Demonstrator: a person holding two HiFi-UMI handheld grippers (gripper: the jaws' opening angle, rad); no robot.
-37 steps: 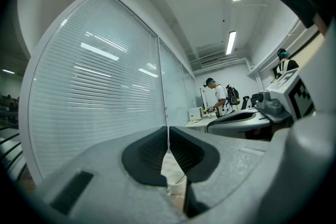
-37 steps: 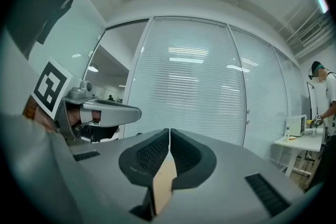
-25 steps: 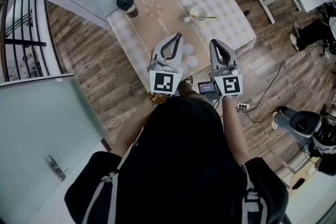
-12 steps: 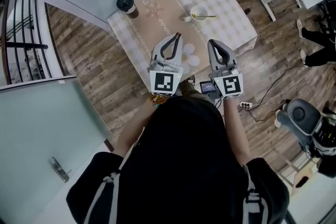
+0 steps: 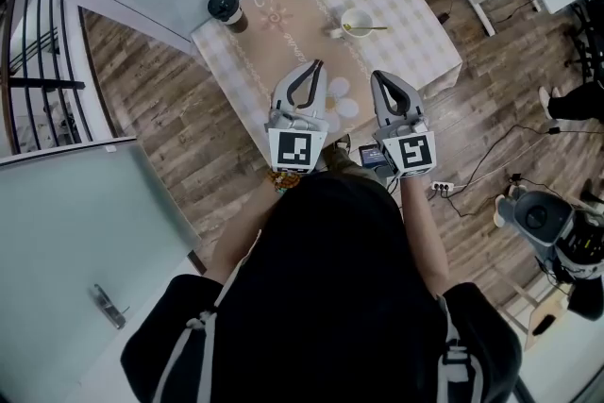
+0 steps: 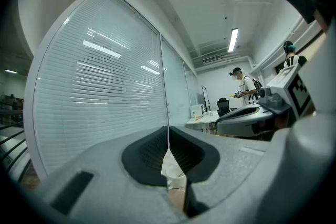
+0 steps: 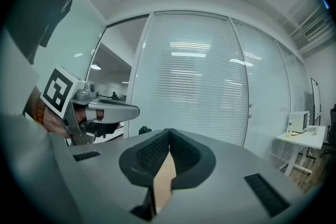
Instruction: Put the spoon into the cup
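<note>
Head view is showing a table [image 5: 283,42] with a checked cloth. At its far left a dark cup with a lid [image 5: 226,5] is standing. Next, the left gripper [image 5: 317,69] is hanging over the near edge of the table. Its jaws are pressing together and nothing is between them. Further across the table the white cup [image 5: 356,22] is sitting. The spoon [image 5: 374,29] looks to be lying with its round end in the cup and its handle sticking out to the right. Then the right gripper [image 5: 377,78] is hanging beside the left one, squeezed tight too and holding nothing. Both are staying well apart from the cup. I am thinking the spoon is already in, so the job is looking done. If not, a gripper is needing to open, reach across and pinch the handle
</note>
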